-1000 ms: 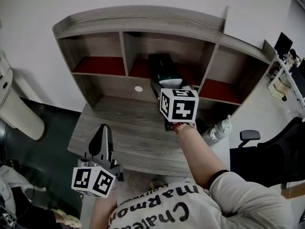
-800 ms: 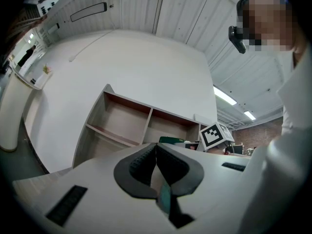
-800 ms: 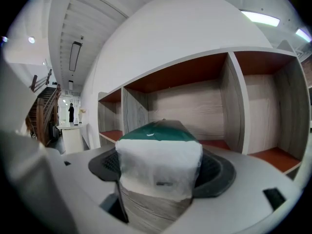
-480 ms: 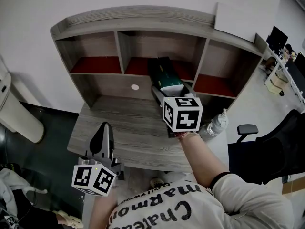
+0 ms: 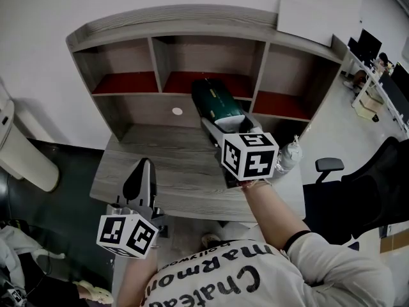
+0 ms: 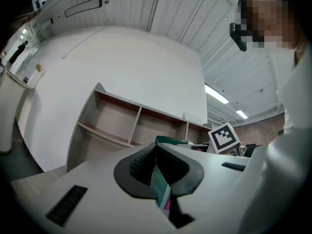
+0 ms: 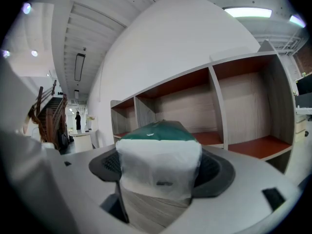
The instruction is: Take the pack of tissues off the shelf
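Observation:
The pack of tissues, dark green with a white end, hangs in front of the shelf's middle compartment, above the back of the desk. My right gripper is shut on its near end. In the right gripper view the pack fills the gap between the jaws of the right gripper, with both pads against its sides. My left gripper hovers over the desk's front left with its jaws together and nothing held. In the left gripper view the left gripper points at the shelf, and the pack shows just beyond its tips.
The shelf has three compartments with red floors and stands on the wooden desk against a white wall. A water bottle stands at the desk's right edge. An office chair is to the right and a white bin to the left.
My right gripper has drawn back toward me with the pack, which has come out of the middle compartment. The left gripper has edged slightly forward over the desk.

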